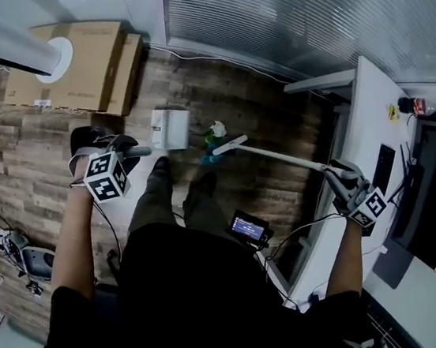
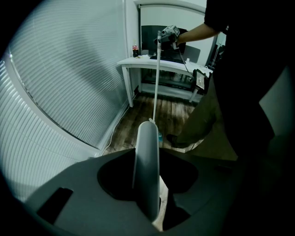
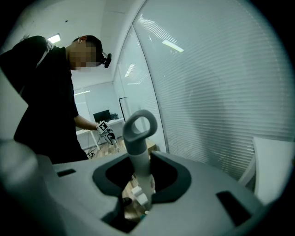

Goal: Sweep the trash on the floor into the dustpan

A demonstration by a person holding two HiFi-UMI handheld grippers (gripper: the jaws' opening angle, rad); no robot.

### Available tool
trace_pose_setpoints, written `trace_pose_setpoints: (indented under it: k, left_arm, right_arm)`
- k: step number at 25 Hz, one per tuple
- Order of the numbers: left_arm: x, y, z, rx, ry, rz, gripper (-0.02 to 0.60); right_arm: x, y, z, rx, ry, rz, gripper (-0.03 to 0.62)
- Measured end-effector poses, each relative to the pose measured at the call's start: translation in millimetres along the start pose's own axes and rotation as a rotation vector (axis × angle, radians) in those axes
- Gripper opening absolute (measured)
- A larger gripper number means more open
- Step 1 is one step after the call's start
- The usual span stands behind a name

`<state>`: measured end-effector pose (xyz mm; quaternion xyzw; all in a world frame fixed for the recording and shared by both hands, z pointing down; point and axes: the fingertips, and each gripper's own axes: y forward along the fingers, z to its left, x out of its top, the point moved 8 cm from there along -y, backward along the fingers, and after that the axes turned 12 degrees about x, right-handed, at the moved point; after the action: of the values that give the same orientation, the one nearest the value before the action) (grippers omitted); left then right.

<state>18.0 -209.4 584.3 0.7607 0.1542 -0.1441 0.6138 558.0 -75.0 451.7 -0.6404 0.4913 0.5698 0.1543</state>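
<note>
Sweeping looks mid-way tbh: the white plastic dustpan is gripped by its handle in the left tool, and the long white broom is pinched in the right tool. The green-and-white trash bits are left on the wood floor just beside the pan, so a short push toward it is probably needed next.

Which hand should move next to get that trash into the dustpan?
Probably right: the right gripper grips the broom, its head beside the trash. The left gripper only holds the dustpan on the trash's other side.
</note>
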Motion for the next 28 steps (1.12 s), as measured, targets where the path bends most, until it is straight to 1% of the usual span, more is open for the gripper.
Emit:
trace_pose_setpoints:
  k: [3,6,8,10,14,16,18,20,22,23,28]
  left_arm:
    - [1.2,-0.4,1.0,-0.004,0.022,0.011,0.113]
    - [5.4,0.1,2.6,-0.022,0.043,0.016,0.112]
    - [8.4,0.5,1.8,-0.034,0.054,0.014,0.112]
    - [10.7,-0.5,1.1,-0.04,0.067,0.013,0.112]
    - [10.7,-3.8,0.2,-0.052,0.1,0.02,0.112]
    - [7.3,-2.2,-1.0,-0.055,0.093,0.018,0.112]
    - [4.7,-0.2,-1.7,-0.046,0.067,0.006,0.112]
    - [4.6,0.9,-1.3,-0.033,0.047,-0.007,0.112]
    - [4.8,1.0,-1.7,-0.033,0.045,-0.016,0.112]
    - [4.3,0.5,-2.2,-0.035,0.049,-0.02,0.112]
    - [-3.0,-2.8,-3.0,-0.034,0.039,-0.046,0.112]
  right_arm:
    - [-2.8,-12.8,8.5,0.001,0.006,0.05,0.107]
    - [-3.7,-23.3,14.6,0.006,0.0,0.127,0.106]
    - [-5.0,-24.4,16.5,0.027,-0.016,0.188,0.106]
    - [-8.3,-19.6,16.5,0.065,-0.048,0.25,0.106]
    - [-26.1,17.9,14.4,0.143,-0.123,0.419,0.104]
    - [-42.9,55.1,15.6,0.158,-0.133,0.459,0.104]
    - [-57.9,101.4,20.2,0.153,-0.132,0.419,0.104]
    - [-60.7,144.1,25.1,0.119,-0.126,0.293,0.104]
    - [-56.3,175.6,26.8,0.056,-0.112,0.167,0.106]
    - [-54.0,189.0,27.1,0.024,-0.1,0.126,0.106]
    - [-46.1,243.7,22.0,-0.11,-0.056,0.013,0.106]
